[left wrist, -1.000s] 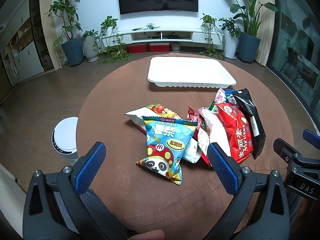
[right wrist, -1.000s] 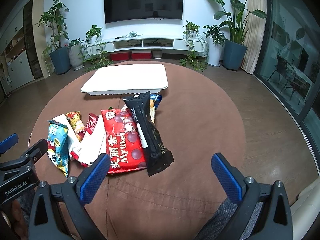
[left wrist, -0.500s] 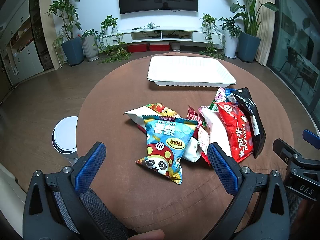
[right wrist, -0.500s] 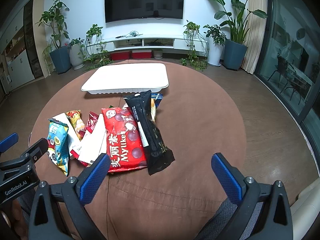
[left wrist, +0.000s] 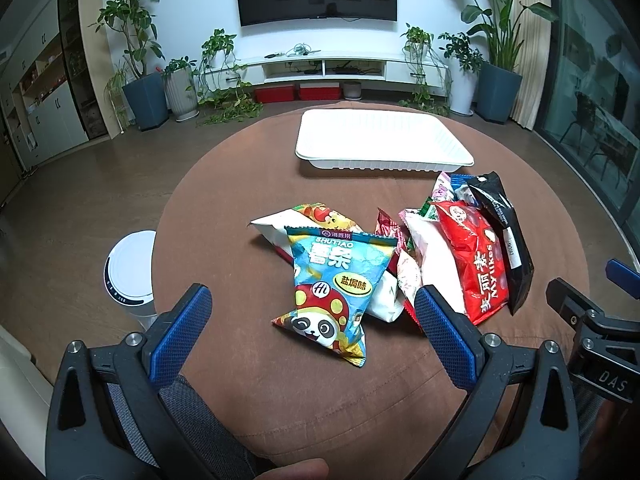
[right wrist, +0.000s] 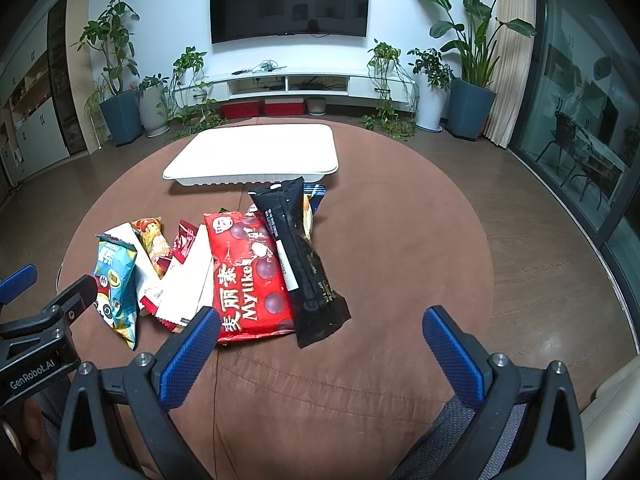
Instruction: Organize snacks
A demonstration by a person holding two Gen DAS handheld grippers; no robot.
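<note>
Snack pile on a round brown table (left wrist: 224,208), nothing sorted yet: both hand-held grippers hang at the near edge w/ jaws spread wide, neither gripping anything. The white tray (left wrist: 384,142) sits empty at the far side, just beyond the pile. The left gripper (left wrist: 312,332) faces the blue panda chip bag (left wrist: 340,288), which lies just ahead, between the lines of its fingers, nearest of all the packs; its long axis runs roughly away from the camera, toward the tray, slightly tilted, w/ its top seam overlapping a white-and-yellow pack (left wrist: 304,220) behind. The right gripper (right wrist: 320,348) faces the red Mylikes bag (right wrist: 248,276) and the black packet (right wrist: 300,256), both lying lengthwise fore-and-aft, the black one resting partly on the red bag's right edge, its far end close to the tray rim. Judged from this layout, the left is nearer the blue bag and the right nearer the red/black pair; either pick likely calls for a short reach fwd and down, jaws closing across the pack's narrow width, then a carry straight ahead to the tray.
</note>
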